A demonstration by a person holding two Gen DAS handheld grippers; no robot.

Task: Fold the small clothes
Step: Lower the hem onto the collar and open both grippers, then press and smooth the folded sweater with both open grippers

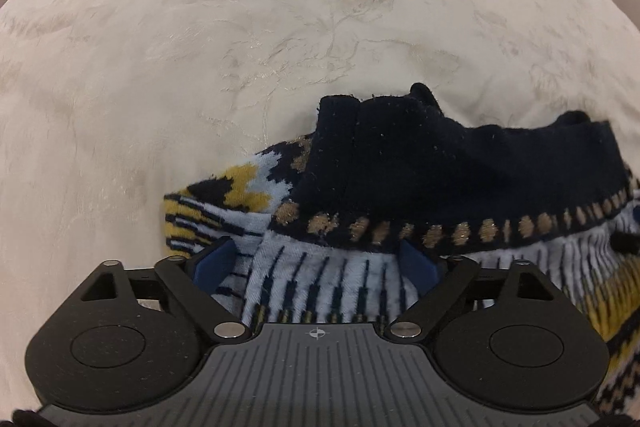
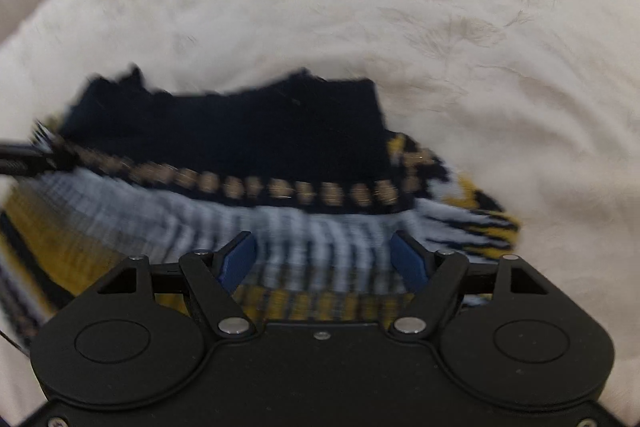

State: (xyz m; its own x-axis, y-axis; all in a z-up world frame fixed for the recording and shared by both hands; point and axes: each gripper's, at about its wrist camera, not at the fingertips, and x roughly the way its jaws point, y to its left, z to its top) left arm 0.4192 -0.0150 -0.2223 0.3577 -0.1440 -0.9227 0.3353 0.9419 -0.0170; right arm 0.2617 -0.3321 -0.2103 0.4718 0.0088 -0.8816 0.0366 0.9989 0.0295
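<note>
A: Start on the left. How do the jaws of the left gripper [image 1: 316, 261] stand?

B: Wide apart. The two blue pads [image 1: 214, 261] sit at either side of a pale blue stretch of the knitted garment [image 1: 400, 187], which lies between and below them. I see no pad pressing into the knit, so nothing is clamped.

A: And the garment itself?

B: It lies on a cream embroidered cloth [image 1: 200, 47] that covers the surface. A dark navy part is folded over, its band of tan diamonds running just beyond the pad tips. Left of that band, a sleeve end [image 1: 224, 203] in yellow, navy and pale blue sticks out onto the cloth.

A: Now the right gripper [image 2: 324, 261].

B: Its jaws are also apart, a little less wide. This view is blurred, but the pale blue striped knit again lies in the gap between the blue pads, with yellow rows nearer the gripper body. I cannot see either pad gripping it.

A: What is further right?

B: The navy fold and its tan band lie beyond the tips, and a yellow and navy sleeve end [image 2: 480, 211] pokes out to the right onto the cloth. At the far left edge of this view a dark, blurred object [image 2: 24, 159] touches the garment; I cannot tell what it is.
</note>
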